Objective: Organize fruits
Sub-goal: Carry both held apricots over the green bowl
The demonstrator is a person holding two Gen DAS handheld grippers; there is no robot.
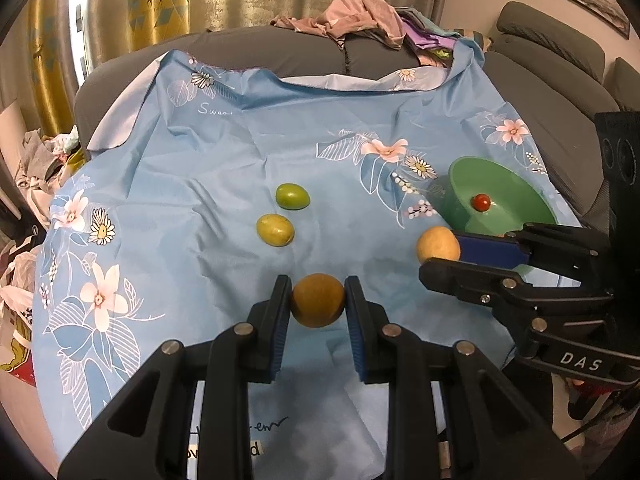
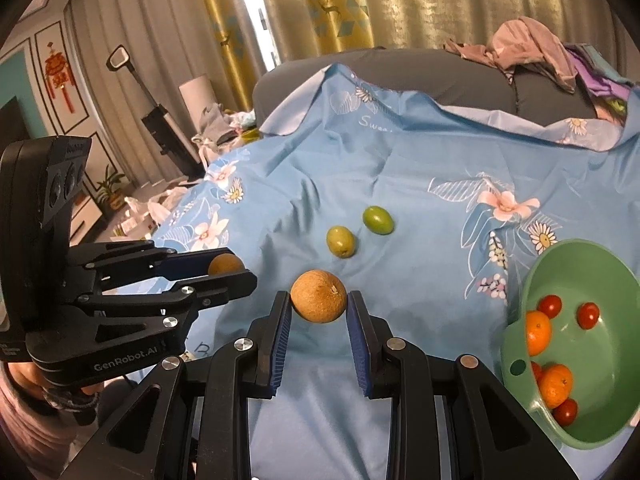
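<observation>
Each gripper's jaws hold one brown round fruit: the left gripper (image 1: 318, 306) and the right gripper (image 2: 319, 303). Carry both slowly over the green bowl (image 2: 560, 264), then let go low so the little tomatoes (image 2: 588, 315) don't get squashed.

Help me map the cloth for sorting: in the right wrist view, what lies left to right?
Left claw with a brown fruit → yellow-green fruit → green fruit → green bowl.

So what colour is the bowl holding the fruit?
Green bowl, clearest in the right wrist view.
</observation>
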